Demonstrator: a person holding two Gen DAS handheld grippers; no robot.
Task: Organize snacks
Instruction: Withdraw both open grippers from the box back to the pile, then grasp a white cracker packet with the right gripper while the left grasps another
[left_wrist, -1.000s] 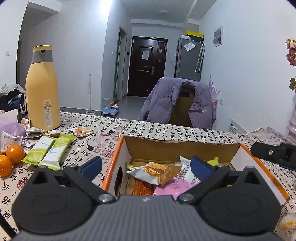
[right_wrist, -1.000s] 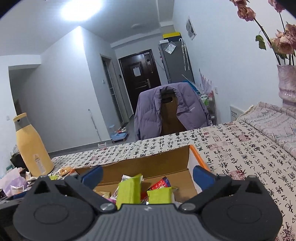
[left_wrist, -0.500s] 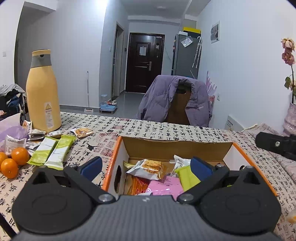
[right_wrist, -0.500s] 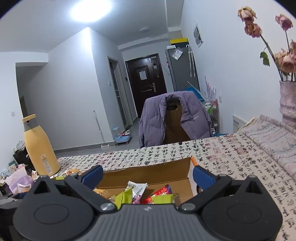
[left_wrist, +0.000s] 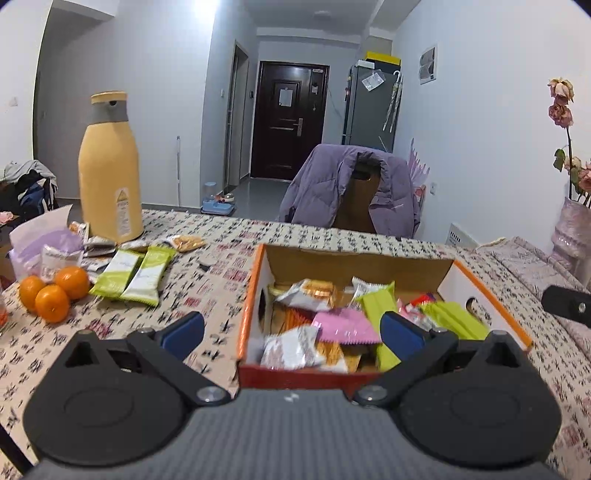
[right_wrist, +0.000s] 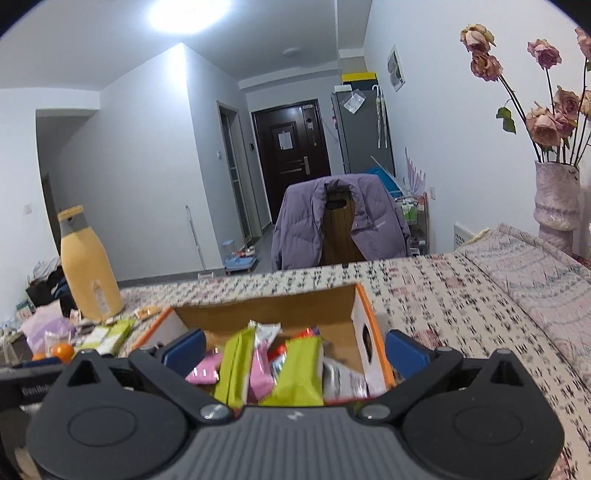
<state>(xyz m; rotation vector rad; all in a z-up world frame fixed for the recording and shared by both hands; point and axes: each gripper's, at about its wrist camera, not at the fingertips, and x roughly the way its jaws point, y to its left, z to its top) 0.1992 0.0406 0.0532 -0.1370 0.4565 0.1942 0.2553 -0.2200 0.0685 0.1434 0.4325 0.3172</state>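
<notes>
An open cardboard box with an orange rim (left_wrist: 255, 288) (right_wrist: 364, 306) sits on the patterned tablecloth, filled with several snack packets: green bars (left_wrist: 378, 306) (right_wrist: 236, 362), a pink packet (left_wrist: 345, 325) and silver ones. My left gripper (left_wrist: 291, 330) is open, raised in front of the box's near left corner, holding nothing. My right gripper (right_wrist: 295, 349) is open above the box's near side, empty too. Two green-and-white bars (left_wrist: 133, 273) and other small packets (left_wrist: 183, 242) lie on the table left of the box.
A tall yellow flask (left_wrist: 109, 173) stands at the back left, with three oranges (left_wrist: 51, 291) and a purple bag (left_wrist: 44, 243) nearer. A chair with a purple jacket (left_wrist: 351, 192) is behind the table. A vase of dried roses (right_wrist: 556, 195) stands far right.
Both grippers have pulled back and risen from the box, so more of its contents show. A green bar now lies among the packets in the box. Both stay open.
</notes>
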